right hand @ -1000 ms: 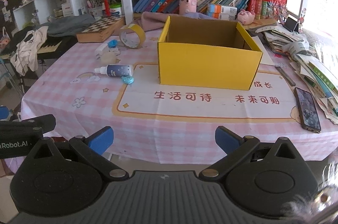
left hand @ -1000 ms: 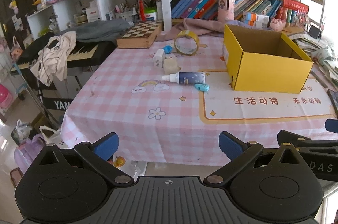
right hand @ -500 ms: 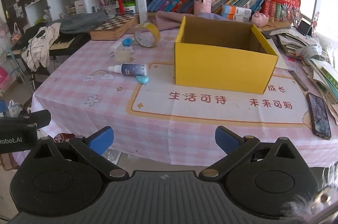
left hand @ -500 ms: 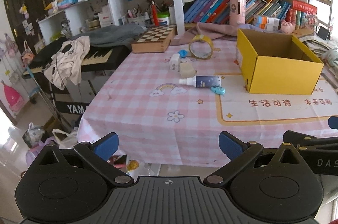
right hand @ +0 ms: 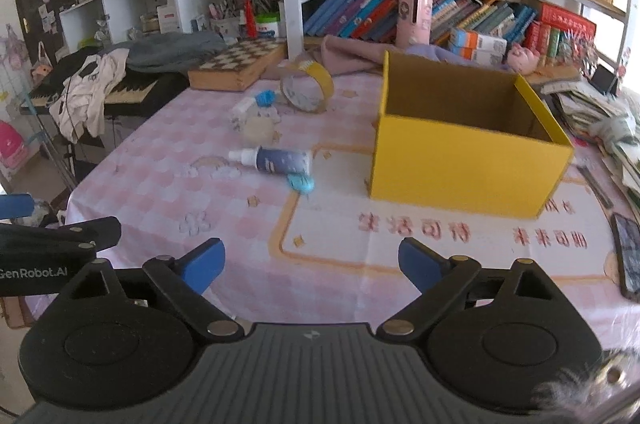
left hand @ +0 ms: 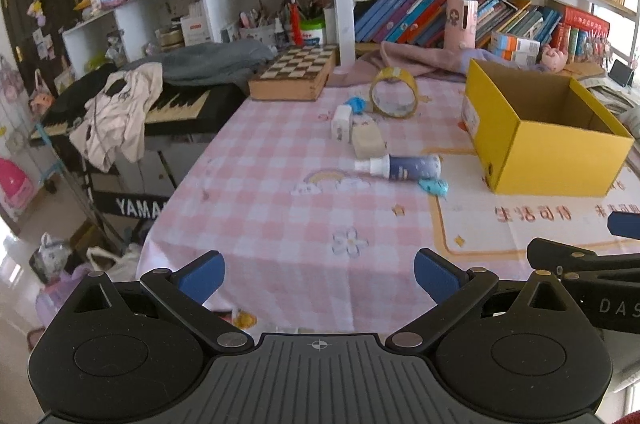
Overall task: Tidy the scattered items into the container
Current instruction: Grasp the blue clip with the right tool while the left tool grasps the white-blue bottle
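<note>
Several scattered items, among them a dark-blue plastic spray bottle (right hand: 280,160) and a yellow tape roll (right hand: 307,86), lie on the pink-checked tabletop (right hand: 160,200) left of the open yellow cardboard box (right hand: 468,144), which looks empty. Both the left gripper (left hand: 318,274) and the right gripper (right hand: 310,260) hover at the near edge with jaws spread and nothing between them, the right's having just narrowed slightly, probably lining up a first pick.

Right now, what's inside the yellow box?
The yellow box shows only bare brown inner walls; none of the scattered items are visible in it. Its near wall hides the floor, so something low there cannot be ruled out.
</note>
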A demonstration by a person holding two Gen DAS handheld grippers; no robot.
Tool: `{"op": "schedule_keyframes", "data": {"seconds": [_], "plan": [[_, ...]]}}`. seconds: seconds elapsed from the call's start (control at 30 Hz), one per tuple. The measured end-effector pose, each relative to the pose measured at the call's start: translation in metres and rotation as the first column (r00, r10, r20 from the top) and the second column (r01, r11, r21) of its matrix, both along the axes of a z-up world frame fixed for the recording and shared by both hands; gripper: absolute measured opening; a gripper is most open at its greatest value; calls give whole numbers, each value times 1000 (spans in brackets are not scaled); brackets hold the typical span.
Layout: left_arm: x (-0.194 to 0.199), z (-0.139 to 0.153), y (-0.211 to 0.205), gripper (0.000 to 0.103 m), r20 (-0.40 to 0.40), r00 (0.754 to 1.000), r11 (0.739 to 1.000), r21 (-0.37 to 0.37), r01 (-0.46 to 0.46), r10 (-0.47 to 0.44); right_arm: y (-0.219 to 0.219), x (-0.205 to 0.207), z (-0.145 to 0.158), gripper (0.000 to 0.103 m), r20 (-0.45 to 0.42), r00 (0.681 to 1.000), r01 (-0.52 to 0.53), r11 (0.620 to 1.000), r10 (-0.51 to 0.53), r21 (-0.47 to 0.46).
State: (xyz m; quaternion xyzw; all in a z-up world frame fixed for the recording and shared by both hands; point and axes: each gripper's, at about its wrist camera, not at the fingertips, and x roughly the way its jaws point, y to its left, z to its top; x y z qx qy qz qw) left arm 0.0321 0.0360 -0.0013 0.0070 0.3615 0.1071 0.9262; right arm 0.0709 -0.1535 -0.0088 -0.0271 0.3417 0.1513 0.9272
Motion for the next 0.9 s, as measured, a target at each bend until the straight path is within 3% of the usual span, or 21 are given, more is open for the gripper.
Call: {"op": "schedule_keyframes", "data": {"seconds": [0.27, 0.53, 0.8, 0.9], "plan": [[55, 0, 28, 102, 14, 998, 998, -4, 67, -67, 29, 50, -3, 93, 5, 1000, 27, 1000, -27, 2], [109, -15, 51, 101, -7, 990, 989, -26, 144, -144, 49, 94, -17, 83, -54, 997, 56, 998, -56, -7], [152, -34, 62, 100, -48, 976, 976, -52, 212, -214, 72, 129, -40, 80, -113, 992, 41, 998, -47, -52], [165, -41, 63, 97, -62, 967, 969, -41, 245, -248, 79, 142, -50, 72, -145, 988, 48, 997, -57, -65]]}}
